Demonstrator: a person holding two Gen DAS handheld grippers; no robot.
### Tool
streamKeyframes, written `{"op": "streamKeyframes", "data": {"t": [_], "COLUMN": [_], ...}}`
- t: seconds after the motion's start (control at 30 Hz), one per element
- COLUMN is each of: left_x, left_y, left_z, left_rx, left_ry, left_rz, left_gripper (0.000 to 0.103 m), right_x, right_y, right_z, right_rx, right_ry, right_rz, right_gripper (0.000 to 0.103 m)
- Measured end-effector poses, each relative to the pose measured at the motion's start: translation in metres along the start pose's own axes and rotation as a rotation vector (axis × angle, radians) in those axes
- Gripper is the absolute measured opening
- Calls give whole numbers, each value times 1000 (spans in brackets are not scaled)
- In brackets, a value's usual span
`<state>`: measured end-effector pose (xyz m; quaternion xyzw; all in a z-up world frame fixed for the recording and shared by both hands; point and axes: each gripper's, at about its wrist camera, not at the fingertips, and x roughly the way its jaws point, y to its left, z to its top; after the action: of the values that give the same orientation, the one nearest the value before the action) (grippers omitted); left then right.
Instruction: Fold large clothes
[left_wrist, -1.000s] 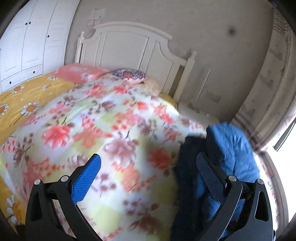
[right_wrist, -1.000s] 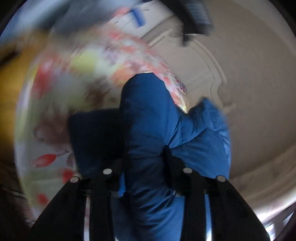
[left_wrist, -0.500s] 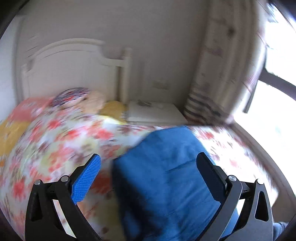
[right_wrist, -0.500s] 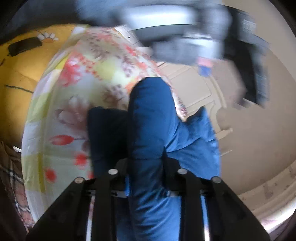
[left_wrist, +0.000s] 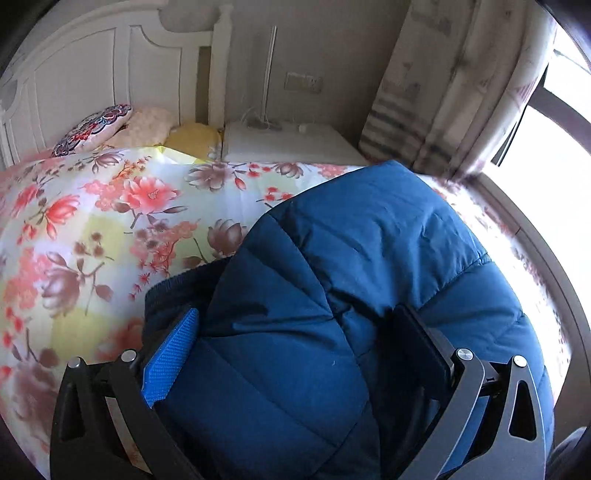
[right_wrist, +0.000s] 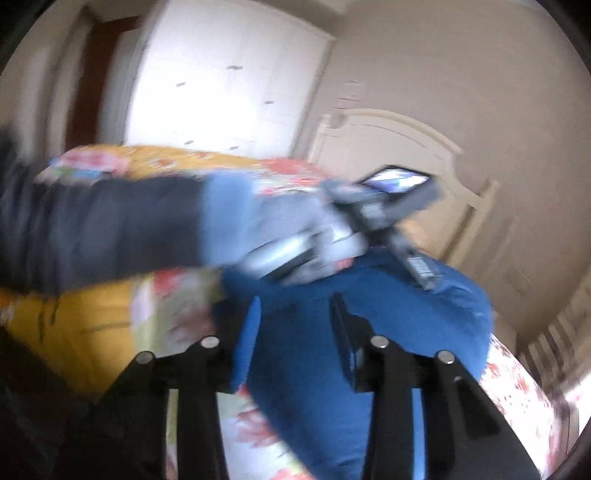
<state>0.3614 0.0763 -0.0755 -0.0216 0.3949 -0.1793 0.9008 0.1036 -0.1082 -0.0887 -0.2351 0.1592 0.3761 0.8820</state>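
Note:
A puffy blue quilted jacket lies bunched on the floral bedspread. My left gripper is wide open, its fingers astride a fold of the jacket with padding bulging between them. In the blurred right wrist view the jacket fills the space between the fingers of my right gripper, which stand partly apart with a fold of it between them. The person's gloved hand and the left gripper's body cross above the jacket.
A white headboard and pillows are at the back left. A white nightstand stands beside the bed, curtains and a bright window to the right. A white wardrobe and yellow sheet show in the right wrist view.
My left gripper swung right and came down over the jacket, which now sits between its fingers. The right gripper's fingers have spread wider on the fold and its view turned toward the wardrobe.

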Motion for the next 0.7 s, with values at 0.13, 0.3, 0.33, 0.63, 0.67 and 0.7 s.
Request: {"op": "streamKeyframes", "data": {"t": [0.13,0.3,0.33,0.63,0.67,0.7], "left_x": [2,5,6,2,-6,-14], "left_y": [11,21,24,30,25,21], "left_z": [-9,-11,-11,-13,-12,-12], "left_rx": [-31,-58,-68,-102,-84,-64], "left_ry": [-16,-43,-46,-68,-70,-80], "left_rz": [-47,-102,-115,-148,-90,-33], "left_gripper": [99,99,99,99,99,99], "right_x": [37,91,91,90,82,75], "right_y": [1,42,41,24,18,14], "right_z": [16,-7,-8,-3,4,9], "right_rx": [-27,-180,-162,-72,-45,-26], "right_ry": [56,208,210,222,240,250], "right_rz": [0,-50,-50,15,52,90], "right_gripper": [37,37,37,37,38,38]}}
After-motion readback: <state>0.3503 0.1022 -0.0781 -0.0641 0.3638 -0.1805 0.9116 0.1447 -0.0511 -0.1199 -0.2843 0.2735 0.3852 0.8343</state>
